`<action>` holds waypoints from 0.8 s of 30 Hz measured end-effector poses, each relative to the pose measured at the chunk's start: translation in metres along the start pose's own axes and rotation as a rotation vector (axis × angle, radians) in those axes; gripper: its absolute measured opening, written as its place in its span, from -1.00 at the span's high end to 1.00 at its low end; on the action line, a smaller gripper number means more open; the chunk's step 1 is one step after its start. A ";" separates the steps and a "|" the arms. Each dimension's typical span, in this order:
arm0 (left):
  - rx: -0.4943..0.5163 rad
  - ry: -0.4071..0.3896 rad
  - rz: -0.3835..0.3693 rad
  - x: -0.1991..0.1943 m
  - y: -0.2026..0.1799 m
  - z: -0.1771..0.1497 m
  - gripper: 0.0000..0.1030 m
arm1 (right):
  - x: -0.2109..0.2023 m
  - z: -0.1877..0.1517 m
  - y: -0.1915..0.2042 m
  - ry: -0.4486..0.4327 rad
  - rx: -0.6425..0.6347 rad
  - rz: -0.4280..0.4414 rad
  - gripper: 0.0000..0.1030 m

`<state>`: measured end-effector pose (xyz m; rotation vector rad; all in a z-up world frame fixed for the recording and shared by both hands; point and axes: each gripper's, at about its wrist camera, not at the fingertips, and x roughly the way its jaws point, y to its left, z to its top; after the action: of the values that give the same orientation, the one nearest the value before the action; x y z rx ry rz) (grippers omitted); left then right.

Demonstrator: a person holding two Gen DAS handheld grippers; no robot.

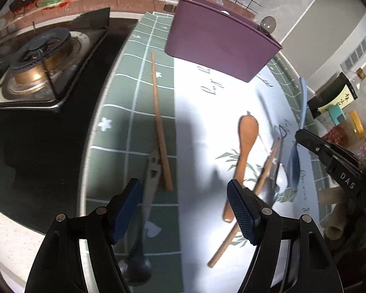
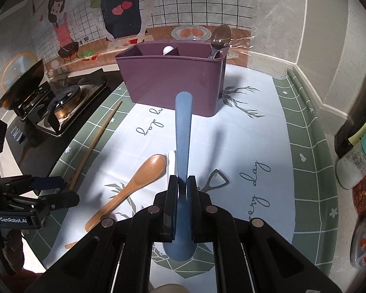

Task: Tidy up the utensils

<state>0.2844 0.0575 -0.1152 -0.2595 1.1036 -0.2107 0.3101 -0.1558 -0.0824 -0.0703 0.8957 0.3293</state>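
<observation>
Jaws of your right gripper (image 2: 182, 190) clamp the blue spoon (image 2: 183, 131), handle aimed at the purple caddy (image 2: 173, 83) ahead on the worktop. Lift until the handle clears the rim, then lower it into a compartment. Your left gripper (image 1: 184, 210) hangs open above the wooden spoon (image 1: 244, 146).

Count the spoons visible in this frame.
3, possibly more. A blue spoon is clamped in the right gripper; a wooden spoon lies on the mat; a metal spoon stands in the purple caddy. A white handle there may be another.
</observation>
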 end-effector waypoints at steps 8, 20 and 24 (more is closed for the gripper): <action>0.026 -0.014 0.148 -0.009 0.015 -0.007 -0.35 | 0.001 0.000 0.007 -0.002 -0.017 0.014 0.87; 0.102 -0.014 0.262 -0.007 0.011 -0.015 -0.24 | 0.003 0.003 0.012 0.006 -0.034 0.028 0.87; 0.112 -0.007 0.264 -0.004 0.009 -0.013 0.02 | 0.003 0.002 0.012 0.009 -0.031 0.026 0.87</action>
<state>0.2714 0.0659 -0.1206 -0.0138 1.1035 -0.0360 0.3098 -0.1434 -0.0821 -0.0888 0.9012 0.3673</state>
